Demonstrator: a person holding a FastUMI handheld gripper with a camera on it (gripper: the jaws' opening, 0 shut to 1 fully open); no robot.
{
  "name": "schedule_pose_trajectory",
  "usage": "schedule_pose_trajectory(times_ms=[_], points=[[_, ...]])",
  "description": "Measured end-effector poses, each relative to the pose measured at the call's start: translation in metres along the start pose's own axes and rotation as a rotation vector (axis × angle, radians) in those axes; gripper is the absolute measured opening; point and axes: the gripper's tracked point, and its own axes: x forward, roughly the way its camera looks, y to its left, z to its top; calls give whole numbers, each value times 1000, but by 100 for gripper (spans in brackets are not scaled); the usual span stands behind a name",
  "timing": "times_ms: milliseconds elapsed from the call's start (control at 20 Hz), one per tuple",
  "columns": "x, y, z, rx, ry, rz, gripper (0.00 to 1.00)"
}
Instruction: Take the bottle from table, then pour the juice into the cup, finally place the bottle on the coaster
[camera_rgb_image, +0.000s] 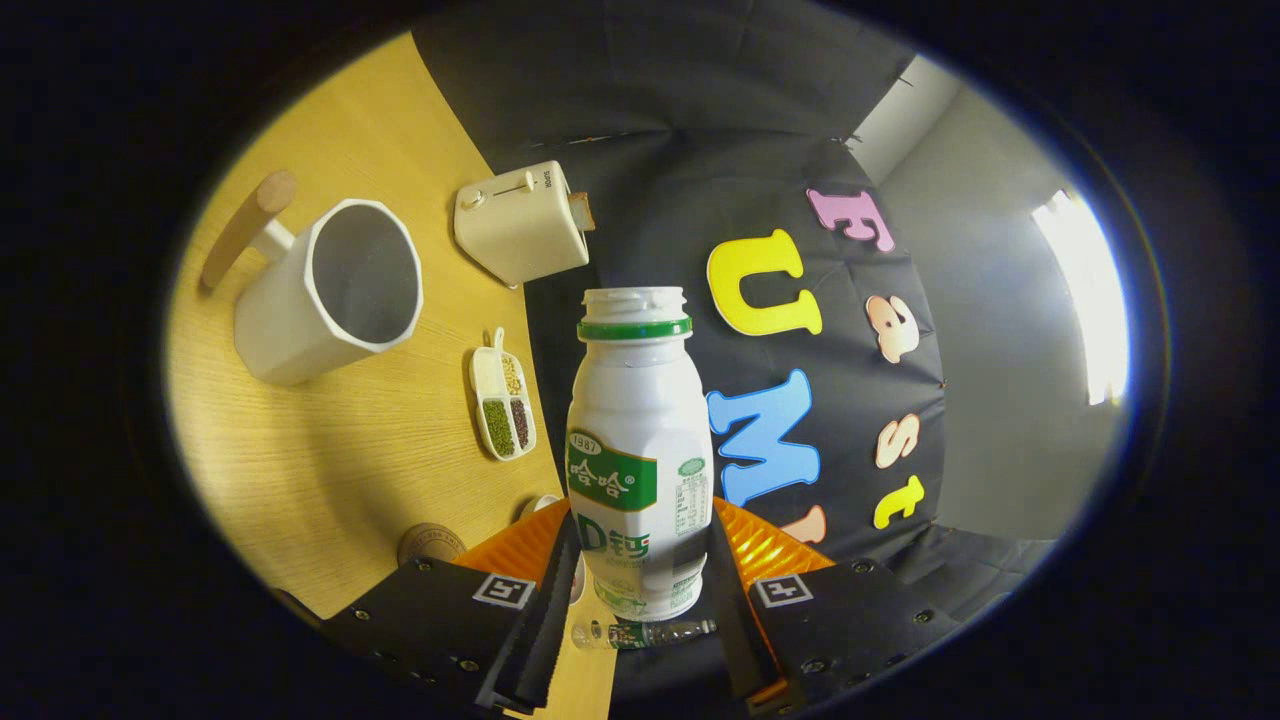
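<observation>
bottle clamped between both fingers of tool, cap off, lifted clear of bench. cup ahead to the left, empty, tilted in view. coaster just left of the fingers. toaster beyond, dish nearer.

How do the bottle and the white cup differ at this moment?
The bottle is clamped between the gripper fingers, lifted; the cup stands free on the wooden table. The bottle has a narrow, green-ringed neck and green label; the cup is plain, wide-mouthed, with a wooden handle. Both are white and uncapped.
</observation>
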Motion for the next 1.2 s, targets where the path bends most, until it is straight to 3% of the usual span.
schedule_pose_trajectory(times_ms=[1200], points=[[-1, 3, 19, -187, -28, -54, 65]])
